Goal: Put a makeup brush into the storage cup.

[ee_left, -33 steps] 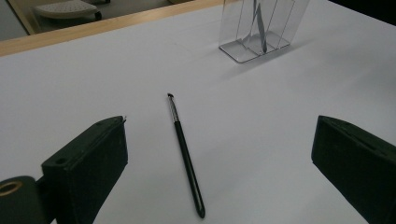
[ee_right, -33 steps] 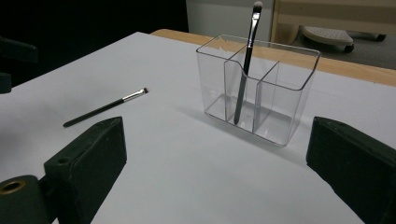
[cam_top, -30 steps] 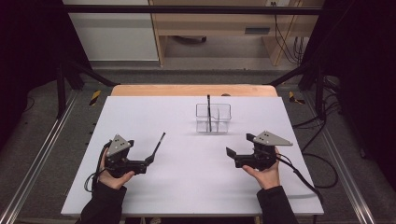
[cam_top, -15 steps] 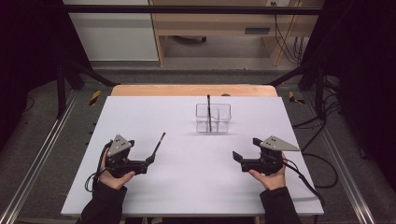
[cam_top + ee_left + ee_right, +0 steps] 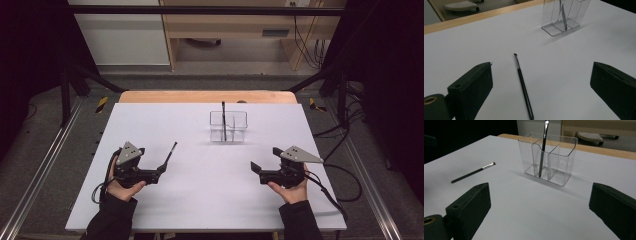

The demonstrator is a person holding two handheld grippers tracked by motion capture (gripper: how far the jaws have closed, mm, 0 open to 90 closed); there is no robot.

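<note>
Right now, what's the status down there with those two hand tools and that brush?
Left tool open, right tool open, both empty. Thin black makeup brush flat on the white table, between the left jaws. Clear plastic divided organizer ahead holds another brush. Nothing between.

Clear glossy plastic organizer [image 5: 548, 157], matt white table [image 5: 210, 200] with wooden edge, matt black brush [image 5: 522, 85] with metal ferrule.

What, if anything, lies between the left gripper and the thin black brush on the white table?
Nothing visible: the left gripper is open, and the thin black brush lies flat between its jaws on the bare white table.
</note>
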